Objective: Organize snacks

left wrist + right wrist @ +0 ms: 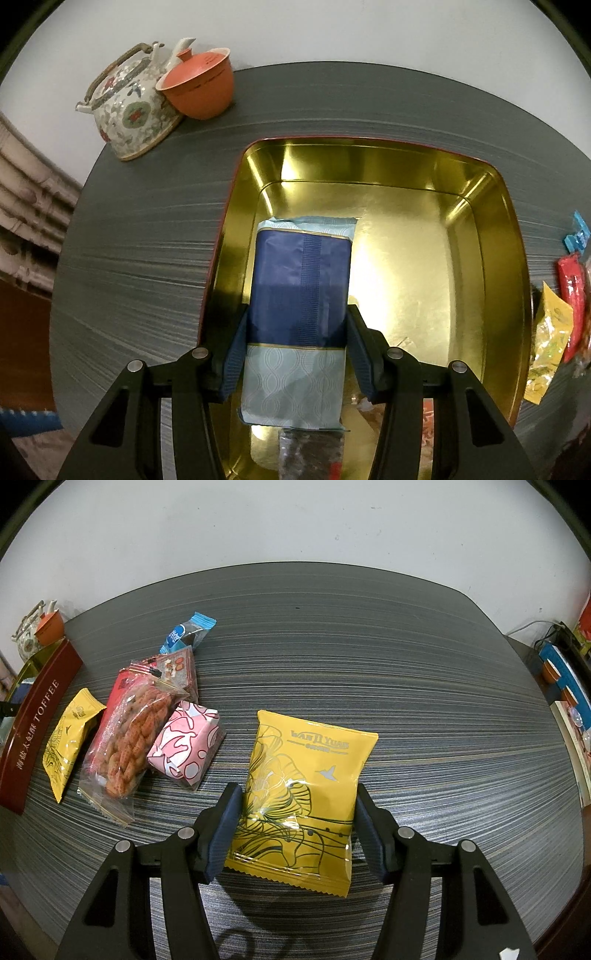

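Observation:
In the left wrist view my left gripper (297, 325) is shut on a blue and pale-blue snack packet (299, 284), held low inside the gold-lined tin (461, 236) near its left wall. A dark wrapped snack (310, 454) lies under the packet's near end. In the right wrist view my right gripper (297, 823) is shut on a large yellow snack bag (306, 786), lifted a little off the striped grey table (369, 646). Left of it lie a pink patterned packet (184, 746), a clear bag of orange twists (136, 734), a small yellow bag (68, 738) and a blue-wrapped sweet (188, 633).
The tin's red outer wall reads TOFFEE (35, 723) at the table's left. A patterned teapot (129, 110) and an orange lidded cup (201, 85) stand behind the tin. Books and boxes (565, 679) sit off the table's right edge. A white wall lies beyond.

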`<state>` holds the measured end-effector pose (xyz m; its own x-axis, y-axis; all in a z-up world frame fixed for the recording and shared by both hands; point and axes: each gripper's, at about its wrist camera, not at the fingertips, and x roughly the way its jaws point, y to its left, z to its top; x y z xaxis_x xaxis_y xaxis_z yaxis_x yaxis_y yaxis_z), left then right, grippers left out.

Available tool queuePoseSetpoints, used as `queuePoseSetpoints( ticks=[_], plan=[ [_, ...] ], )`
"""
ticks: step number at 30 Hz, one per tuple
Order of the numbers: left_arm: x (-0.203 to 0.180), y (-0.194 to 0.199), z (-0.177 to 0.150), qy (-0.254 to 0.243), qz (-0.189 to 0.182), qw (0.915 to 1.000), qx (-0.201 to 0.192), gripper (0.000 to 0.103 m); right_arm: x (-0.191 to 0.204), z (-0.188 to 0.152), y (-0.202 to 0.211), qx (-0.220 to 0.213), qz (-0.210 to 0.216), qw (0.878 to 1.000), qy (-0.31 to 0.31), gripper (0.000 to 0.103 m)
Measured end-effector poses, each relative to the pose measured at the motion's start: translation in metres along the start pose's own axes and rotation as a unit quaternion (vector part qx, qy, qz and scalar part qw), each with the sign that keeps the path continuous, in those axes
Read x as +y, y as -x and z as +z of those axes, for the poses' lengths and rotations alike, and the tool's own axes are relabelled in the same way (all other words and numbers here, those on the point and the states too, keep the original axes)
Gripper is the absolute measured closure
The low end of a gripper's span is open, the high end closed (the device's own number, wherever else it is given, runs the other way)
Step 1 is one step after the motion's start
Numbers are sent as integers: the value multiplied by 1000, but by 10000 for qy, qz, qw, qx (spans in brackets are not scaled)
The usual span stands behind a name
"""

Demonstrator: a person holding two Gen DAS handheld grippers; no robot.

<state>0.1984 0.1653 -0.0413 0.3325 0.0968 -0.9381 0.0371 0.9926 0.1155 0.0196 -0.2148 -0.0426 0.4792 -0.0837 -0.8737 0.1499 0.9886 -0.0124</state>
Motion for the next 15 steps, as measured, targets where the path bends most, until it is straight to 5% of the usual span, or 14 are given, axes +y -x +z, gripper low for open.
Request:
queuePoseSetpoints(
  ticks=[11,15],
  plan=[
    [3,-1,-1,24,17,9999,155,51,-1,0,0,3,1,10000,-6,46],
    [6,3,0,-29,-158,9998,140,42,-1,1,0,-2,0,10000,-14,46]
  ],
)
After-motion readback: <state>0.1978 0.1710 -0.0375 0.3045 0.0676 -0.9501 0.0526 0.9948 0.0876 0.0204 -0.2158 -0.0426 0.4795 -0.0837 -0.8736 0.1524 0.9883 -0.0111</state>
